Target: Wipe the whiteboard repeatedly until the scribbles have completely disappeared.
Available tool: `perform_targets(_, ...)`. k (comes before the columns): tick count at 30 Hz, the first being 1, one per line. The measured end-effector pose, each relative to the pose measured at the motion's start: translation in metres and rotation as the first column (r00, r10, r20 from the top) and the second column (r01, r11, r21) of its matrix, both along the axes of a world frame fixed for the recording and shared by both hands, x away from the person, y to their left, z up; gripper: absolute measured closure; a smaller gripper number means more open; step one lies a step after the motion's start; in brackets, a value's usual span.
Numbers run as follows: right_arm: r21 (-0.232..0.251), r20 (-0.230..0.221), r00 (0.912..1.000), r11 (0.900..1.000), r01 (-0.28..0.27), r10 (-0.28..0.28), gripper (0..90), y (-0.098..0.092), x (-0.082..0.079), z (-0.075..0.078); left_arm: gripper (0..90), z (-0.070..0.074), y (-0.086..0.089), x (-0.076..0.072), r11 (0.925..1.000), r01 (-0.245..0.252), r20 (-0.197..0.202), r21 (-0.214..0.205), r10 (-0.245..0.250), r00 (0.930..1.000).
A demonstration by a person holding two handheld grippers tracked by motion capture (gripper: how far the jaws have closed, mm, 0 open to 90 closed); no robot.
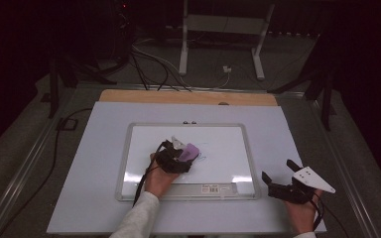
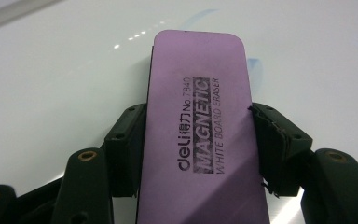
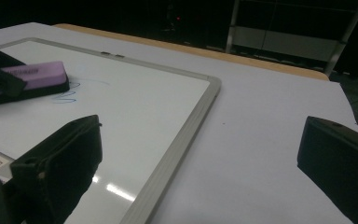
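Your left gripper (image 1: pixel 186 157) is clamped on the purple rectangular magnetic whiteboard eraser (image 2: pixel 200 130), one black pad pressed against each long side, with the printed purple face turned up toward the gripper's camera. You are holding the eraser flat on the white dry-erase board with the pale grey frame (image 1: pixel 129 163), roughly at the middle of the board in the high view (image 1: pixel 190 151). Faint blue marker scribbles (image 3: pixel 67 95) lie on the white surface just beside the eraser's far end; in the left gripper view a pale blue trace (image 2: pixel 256 70) shows along its right edge.

Your right gripper (image 1: pixel 278 181) rests off the board, on the light table top (image 1: pixel 287 129) near the board's lower right corner. Its two black jaws stand wide apart with nothing between them; in the right gripper view the board's frame edge (image 3: pixel 186 130) runs through the gap between them. From that view you also see the eraser (image 3: pixel 32 77) farther off at the left, gripped by the other jaws. A barcode label (image 1: pixel 218 188) sits on the board's near edge.
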State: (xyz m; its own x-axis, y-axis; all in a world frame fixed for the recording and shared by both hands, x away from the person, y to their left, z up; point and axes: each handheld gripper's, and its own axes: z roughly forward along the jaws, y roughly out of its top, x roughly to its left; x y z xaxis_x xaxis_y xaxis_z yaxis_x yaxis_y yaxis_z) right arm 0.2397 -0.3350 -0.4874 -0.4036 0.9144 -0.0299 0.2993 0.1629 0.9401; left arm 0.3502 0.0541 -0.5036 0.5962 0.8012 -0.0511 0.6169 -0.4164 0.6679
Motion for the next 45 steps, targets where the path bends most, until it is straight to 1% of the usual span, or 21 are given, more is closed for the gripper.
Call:
perform_targets(3, -0.003, 0.000, 1.0000, 1.0000, -0.002, 0.002, 0.3, 0.000, 0.000, 0.000, 41.7, 0.000, 0.011, 0.008, 0.9976, -0.068, 0.007, 0.011, 0.068, 0.9977)
perform_targets(5, -0.003, 0.000, 1.0000, 1.0000, -0.002, 0.002, 0.3, 0.000, 0.000, 0.000, 41.7, 0.000, 0.014, 0.012, 0.9961, -0.089, -0.004, 0.001, 0.089, 0.9960)
perform_targets(8, -0.003, -0.001, 1.0000, 1.0000, -0.003, 0.003, 0.3, 0.000, 0.000, 0.000, 41.7, 0.000, 0.011, 0.014, 0.9957, -0.093, -0.006, 0.003, 0.093, 0.9957)
perform_targets(11, -0.005, -0.001, 1.0000, 1.0000, -0.004, 0.004, 0.3, 0.001, 0.001, 0.000, 41.7, 0.000, 0.005, 0.013, 0.9971, -0.074, -0.018, -0.013, 0.074, 0.9971)
perform_targets(14, -0.006, -0.002, 1.0000, 1.0000, -0.006, 0.006, 0.3, 0.001, 0.001, 0.000, 41.7, 0.000, -0.008, 0.007, 0.9997, -0.020, -0.020, -0.012, 0.020, 0.9996)
perform_targets(17, -0.005, -0.004, 1.0000, 1.0000, -0.006, 0.006, 0.3, 0.001, 0.001, -0.001, 41.7, 0.000, -0.025, -0.002, 0.9989, 0.041, -0.019, -0.021, -0.042, 0.9989)
perform_targets(19, -0.006, -0.004, 1.0000, 1.0000, -0.007, 0.007, 0.3, 0.002, 0.001, -0.001, 41.6, 0.000, -0.037, -0.011, 0.9950, 0.097, -0.021, -0.026, -0.097, 0.9951)
perform_targets(20, -0.007, -0.003, 1.0000, 0.9999, -0.008, 0.008, 0.3, 0.002, 0.001, -0.001, 41.6, 0.000, -0.043, -0.015, 0.9913, 0.131, -0.015, -0.018, -0.131, 0.9913)
perform_targets(21, -0.008, -0.003, 1.0000, 0.9999, -0.008, 0.008, 0.3, 0.002, 0.001, 0.000, 41.6, 0.001, -0.049, -0.018, 0.9888, 0.149, -0.007, -0.010, -0.149, 0.9888)
perform_targets(22, -0.008, -0.003, 1.0000, 0.9999, -0.008, 0.008, 0.3, 0.002, 0.001, -0.001, 41.6, 0.001, -0.052, -0.019, 0.9878, 0.156, 0.000, 0.008, -0.156, 0.9878)
perform_targets(23, -0.008, -0.004, 1.0000, 0.9999, -0.007, 0.007, 0.3, 0.002, 0.001, 0.000, 41.7, 0.002, -0.054, -0.018, 0.9873, 0.159, 0.005, 0.014, -0.159, 0.9873)
perform_targets(25, -0.007, -0.003, 1.0000, 1.0000, -0.006, 0.006, 0.3, 0.002, 0.000, 0.000, 41.7, 0.001, -0.052, -0.013, 0.9896, 0.144, -0.008, 0.002, -0.144, 0.9896)
perform_targets(27, -0.005, 0.000, 1.0000, 1.0000, -0.004, 0.004, 0.3, 0.001, 0.000, 0.000, 41.7, 0.001, -0.046, -0.006, 0.9943, 0.106, -0.008, 0.004, -0.106, 0.9943)
perform_targets(31, 0.001, -0.002, 1.0000, 1.0000, -0.002, 0.002, 0.3, -0.001, 0.000, 0.000, 41.7, 0.002, -0.027, 0.010, 0.9992, 0.022, 0.002, 0.033, -0.022, 0.9998)
perform_targets(34, 0.001, -0.001, 1.0000, 1.0000, -0.003, 0.003, 0.3, 0.000, 0.000, 0.000, 41.7, 0.002, -0.011, 0.022, 0.9968, -0.051, 0.011, 0.063, 0.050, 0.9987)
perform_targets(37, -0.003, -0.002, 1.0000, 1.0000, -0.005, 0.005, 0.3, 0.000, 0.001, 0.000, 41.7, 0.002, -0.001, 0.030, 0.9933, -0.105, -0.003, 0.049, 0.105, 0.9945)
perform_targets(38, -0.004, -0.003, 1.0000, 1.0000, -0.006, 0.006, 0.3, 0.000, 0.001, -0.001, 41.7, 0.002, -0.001, 0.032, 0.9928, -0.111, -0.008, 0.045, 0.111, 0.9937)
perform_targets(40, -0.005, -0.004, 1.0000, 1.0000, -0.007, 0.007, 0.3, 0.001, 0.001, -0.001, 41.7, 0.002, -0.005, 0.031, 0.9912, -0.117, 0.004, 0.062, 0.117, 0.9931)
perform_targets(41, -0.004, -0.005, 1.0000, 1.0000, -0.007, 0.007, 0.3, 0.001, 0.001, -0.001, 41.8, 0.002, -0.008, 0.031, 0.9915, -0.116, 0.004, 0.059, 0.116, 0.9932)
perform_targets(43, -0.006, -0.005, 0.9999, 0.9999, -0.009, 0.009, 0.3, 0.002, 0.001, -0.001, 41.8, 0.002, -0.014, 0.031, 0.9942, -0.100, -0.010, 0.037, 0.101, 0.9948)
perform_targets(45, -0.008, -0.006, 0.9999, 0.9999, -0.010, 0.010, 0.3, 0.003, 0.001, -0.001, 41.8, 0.002, -0.024, 0.029, 0.9965, -0.079, -0.017, 0.029, 0.079, 0.9967)
